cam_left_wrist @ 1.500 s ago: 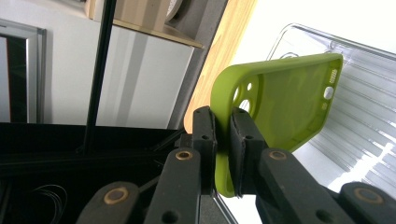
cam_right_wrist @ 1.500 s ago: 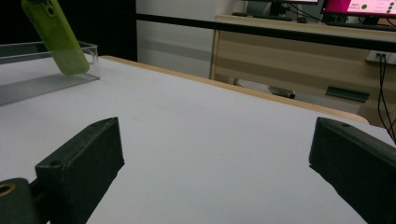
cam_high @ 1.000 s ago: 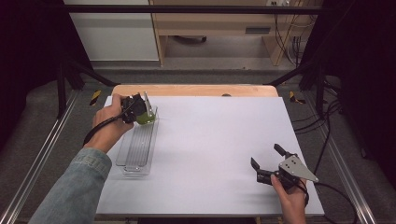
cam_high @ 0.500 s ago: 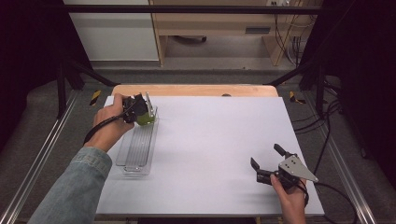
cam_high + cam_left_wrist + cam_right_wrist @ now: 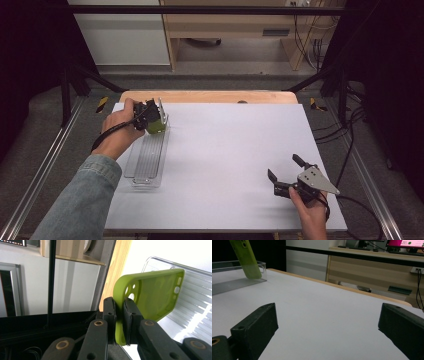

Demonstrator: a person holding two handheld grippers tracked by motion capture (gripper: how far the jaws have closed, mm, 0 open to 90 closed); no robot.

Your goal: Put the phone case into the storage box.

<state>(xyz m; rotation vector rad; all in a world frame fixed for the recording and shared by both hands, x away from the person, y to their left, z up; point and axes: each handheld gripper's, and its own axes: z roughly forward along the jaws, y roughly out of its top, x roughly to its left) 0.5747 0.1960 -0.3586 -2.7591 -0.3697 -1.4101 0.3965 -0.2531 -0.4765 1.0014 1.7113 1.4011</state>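
While your left gripper (image 5: 119, 322) clamps its jaws on one edge of the green phone case (image 5: 150, 297), you hold that case tilted over the far end of the clear tray (image 5: 147, 162) at the table's (image 5: 235, 150) left side, its lower end inside the tray. Your right gripper (image 5: 288, 173) rests near the table's front right corner, well apart, jaws spread wide with nothing between them.

Left gripper (image 5: 150, 116), upper left of the high view, jaws clamped (forearm sleeved); right gripper (image 5: 286, 174), lower right, jaws spread wide.
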